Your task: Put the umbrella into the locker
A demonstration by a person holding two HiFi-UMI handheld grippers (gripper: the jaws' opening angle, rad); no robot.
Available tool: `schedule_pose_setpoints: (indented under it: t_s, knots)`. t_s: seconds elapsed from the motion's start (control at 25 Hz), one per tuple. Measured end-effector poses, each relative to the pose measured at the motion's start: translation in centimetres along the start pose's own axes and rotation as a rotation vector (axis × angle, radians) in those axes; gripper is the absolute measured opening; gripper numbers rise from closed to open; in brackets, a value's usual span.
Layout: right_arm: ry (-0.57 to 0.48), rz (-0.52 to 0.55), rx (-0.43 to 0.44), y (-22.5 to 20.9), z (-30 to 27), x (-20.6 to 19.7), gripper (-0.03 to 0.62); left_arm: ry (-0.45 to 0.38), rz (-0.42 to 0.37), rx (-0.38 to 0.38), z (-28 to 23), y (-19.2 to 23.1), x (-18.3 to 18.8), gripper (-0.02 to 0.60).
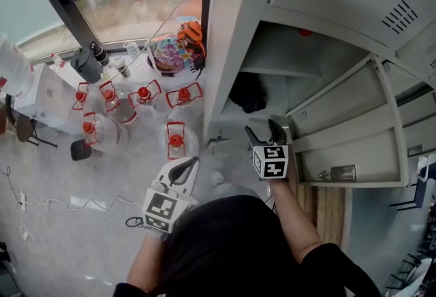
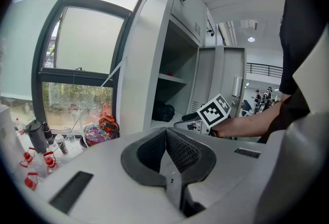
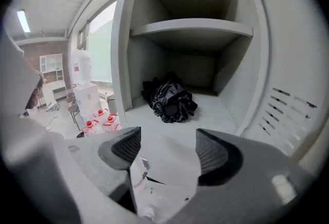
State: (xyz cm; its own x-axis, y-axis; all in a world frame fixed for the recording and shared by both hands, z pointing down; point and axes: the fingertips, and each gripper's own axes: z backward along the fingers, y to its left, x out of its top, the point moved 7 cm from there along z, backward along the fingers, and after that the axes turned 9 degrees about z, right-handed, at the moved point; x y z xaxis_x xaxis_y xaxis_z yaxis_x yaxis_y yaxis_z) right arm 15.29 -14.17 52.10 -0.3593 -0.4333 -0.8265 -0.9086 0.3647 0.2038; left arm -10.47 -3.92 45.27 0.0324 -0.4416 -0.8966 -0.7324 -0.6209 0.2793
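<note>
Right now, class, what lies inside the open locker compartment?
A black umbrella lies inside the locker, on the compartment floor under a shelf. Anything behind the umbrella is covered.

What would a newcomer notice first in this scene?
The crumpled black umbrella lying in an open grey locker compartment, under a shelf. The right gripper stands just before it, jaws apart and empty. On the floor left of the locker, by the window, stand clear water jugs with red caps.

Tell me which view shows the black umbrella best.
The right gripper view: it looks straight into the compartment, with the umbrella bundled on its floor, unobstructed. The head view and left gripper view show only a small dark lump.
</note>
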Motion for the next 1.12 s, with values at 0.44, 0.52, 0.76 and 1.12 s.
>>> schedule_pose_setpoints:
  t_s: [0.44, 0.52, 0.76, 1.12]
  knots:
    - [-0.061, -0.006, -0.021, 0.1, 0.4, 0.2, 0.179, 0.010, 0.001, 0.005, -0.6, 0.0, 0.0, 0.009]
    - [-0.064, 0.001, -0.024, 0.1, 0.1, 0.4, 0.161, 0.012, 0.004, 0.012, -0.6, 0.1, -0.1, 0.009]
    - [-0.062, 0.034, -0.035, 0.3, -1.2, 1.1, 0.114, 0.014, 0.013, 0.040, -0.3, 0.6, -0.2, 0.009]
    - [-0.063, 0.076, -0.040, 0.1, -3.5, 3.0, 0.101, 0.005, 0.029, 0.081, -0.4, 1.1, 0.1, 0.009]
